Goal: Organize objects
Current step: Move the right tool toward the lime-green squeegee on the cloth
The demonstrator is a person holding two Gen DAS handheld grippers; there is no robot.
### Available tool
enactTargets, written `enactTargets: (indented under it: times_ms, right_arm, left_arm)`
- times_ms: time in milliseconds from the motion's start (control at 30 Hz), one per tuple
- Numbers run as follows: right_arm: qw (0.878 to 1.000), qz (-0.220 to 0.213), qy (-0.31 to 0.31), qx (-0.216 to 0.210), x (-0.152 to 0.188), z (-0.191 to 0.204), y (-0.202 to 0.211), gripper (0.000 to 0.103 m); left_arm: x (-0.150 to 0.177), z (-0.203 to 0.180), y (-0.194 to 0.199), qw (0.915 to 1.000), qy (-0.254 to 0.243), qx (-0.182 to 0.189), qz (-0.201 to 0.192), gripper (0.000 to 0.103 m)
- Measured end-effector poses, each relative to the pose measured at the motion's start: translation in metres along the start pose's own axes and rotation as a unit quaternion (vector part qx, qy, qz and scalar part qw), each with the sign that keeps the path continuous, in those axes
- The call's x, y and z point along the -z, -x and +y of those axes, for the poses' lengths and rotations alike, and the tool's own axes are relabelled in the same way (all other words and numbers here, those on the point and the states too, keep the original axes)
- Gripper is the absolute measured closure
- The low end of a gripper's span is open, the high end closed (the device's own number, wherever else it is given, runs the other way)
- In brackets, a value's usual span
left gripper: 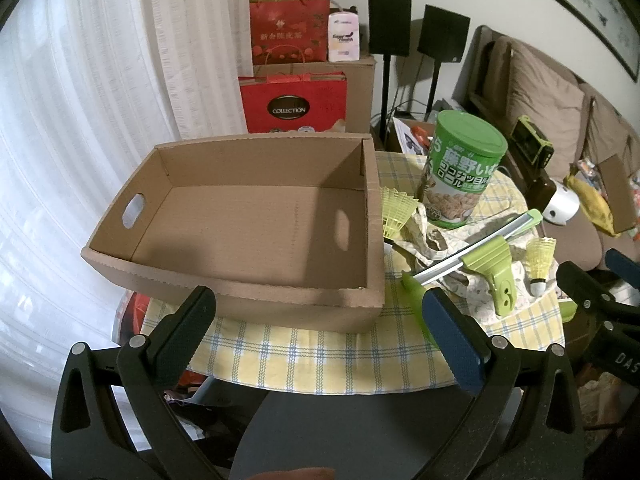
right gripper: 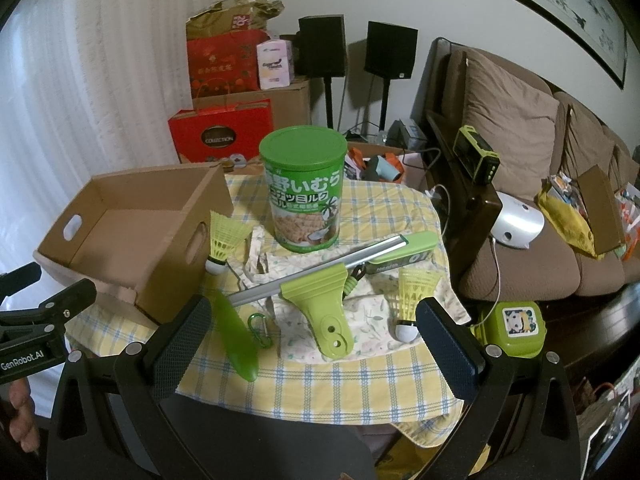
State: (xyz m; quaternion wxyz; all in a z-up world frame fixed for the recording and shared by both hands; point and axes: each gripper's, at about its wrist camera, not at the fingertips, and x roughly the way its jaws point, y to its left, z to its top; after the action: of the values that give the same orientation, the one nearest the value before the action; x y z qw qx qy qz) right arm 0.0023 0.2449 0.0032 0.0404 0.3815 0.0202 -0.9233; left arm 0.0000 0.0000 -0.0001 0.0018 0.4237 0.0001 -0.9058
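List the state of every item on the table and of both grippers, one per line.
cardboard box: open-topped, empty
green can: upright, lid on
left shuttlecock: beside the box
right shuttlecock: lying on floral cloth
left gripper: open, holding nothing
right gripper: open, holding nothing

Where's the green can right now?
The green can stands upright on the checked tablecloth at the table's far side, right of the cardboard box, just behind the green-handled tool in the right wrist view.
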Motion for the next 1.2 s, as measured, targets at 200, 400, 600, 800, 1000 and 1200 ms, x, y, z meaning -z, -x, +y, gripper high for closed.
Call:
enactTargets:
  times_ms: [200, 400, 600, 800, 1000, 1200]
  right_arm:
    - [1.0, 0.001, 0.0, -0.001, 0.001, 0.0, -0.001, 0.0]
    - [1.0, 0.0, 0.0, -0.001, 0.001, -0.002, -0.002, 0.0]
    - [1.0, 0.0, -0.001, -0.005, 0.002, 0.001, -0.007, 0.0]
    - [0.999, 0.004, 0.001, -0.034, 0.001, -0.015, -0.02, 0.0]
    - [0.999, 0.007, -0.009, -0.044, -0.003, -0.034, -0.034, 0.001]
    - [0.999, 0.029, 0.0, -0.029, 0.004, -0.05, -0.056, 0.009]
  left_arm:
    - [0.0, 0.0, 0.0, 1.0, 0.0, 0.0, 0.001, 0.0]
    - [0.002, 0.0, 0.001, 1.0, -0.001, 0.0, 0.001, 0.0]
    - [0.004, -0.002, 0.0, 1.0, -0.003, -0.001, -0.001, 0.0]
    - [-0.003, -0.01, -0.009, 0.9993, -0.02, -0.002, -0.03, 0.0]
    - [-0.017, -0.017, -0.02, 0.9987, -0.024, 0.026, -0.037, 0.0]
    - [-0.028, -0.028, -0.025, 0.9975, -0.024, 0.055, -0.036, 0.0]
